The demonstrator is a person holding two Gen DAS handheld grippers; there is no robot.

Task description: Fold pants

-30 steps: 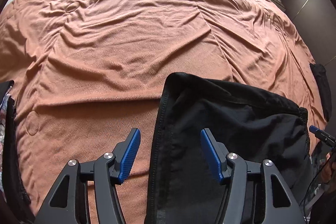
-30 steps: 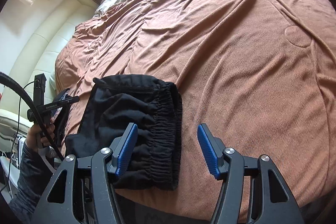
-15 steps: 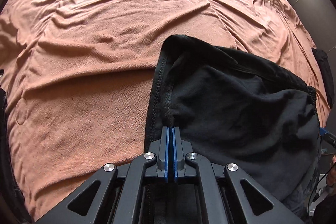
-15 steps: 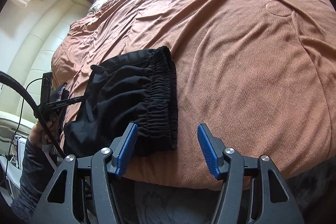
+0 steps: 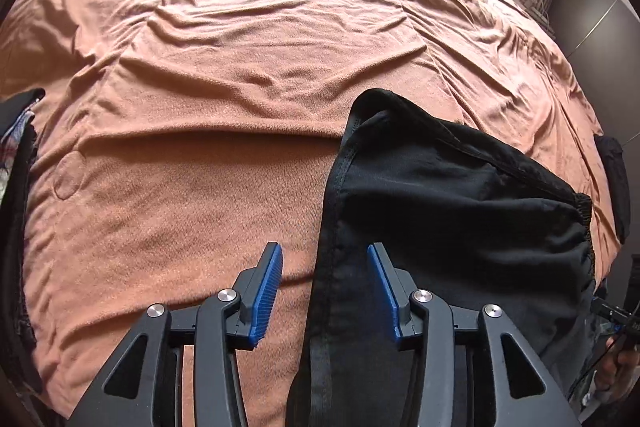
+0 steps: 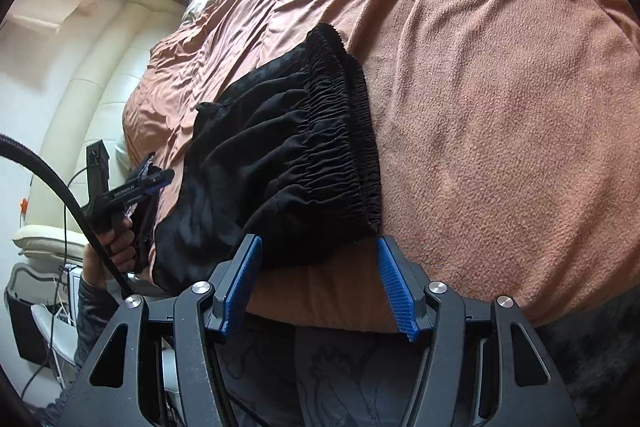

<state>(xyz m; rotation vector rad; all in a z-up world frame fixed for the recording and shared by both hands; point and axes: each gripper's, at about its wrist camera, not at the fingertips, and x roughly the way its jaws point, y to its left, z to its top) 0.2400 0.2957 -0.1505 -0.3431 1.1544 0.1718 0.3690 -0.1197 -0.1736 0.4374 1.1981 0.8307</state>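
Observation:
Black pants [image 5: 460,211] lie folded on the brown blanket [image 5: 240,67] near the bed's front edge. My left gripper [image 5: 326,267] points steeply down over their stitched left edge. Its jaws are opening, the blue pads [image 5: 266,287] stand apart, and the cloth edge runs between them without being pinched. In the right wrist view the pants [image 6: 256,167] show their gathered elastic waistband [image 6: 344,131]. My right gripper [image 6: 318,259] is open just below the waistband's near corner, with nothing gripped. The left gripper [image 6: 160,178] is seen at the pants' far end, held by a hand [image 6: 116,243].
The blanket [image 6: 500,107] spreads wide beyond the pants. Dark clothes [image 5: 16,155] hang at the bed's left edge and a dark item [image 5: 616,179] lies at its right edge. A cream headboard [image 6: 80,87] and a black cable [image 6: 60,187] are on the left.
The left gripper closed at the pants' stitched edge half a second ago and has parted again. The right gripper sank toward the bed's near edge, so the waistband corner is closer to its fingers.

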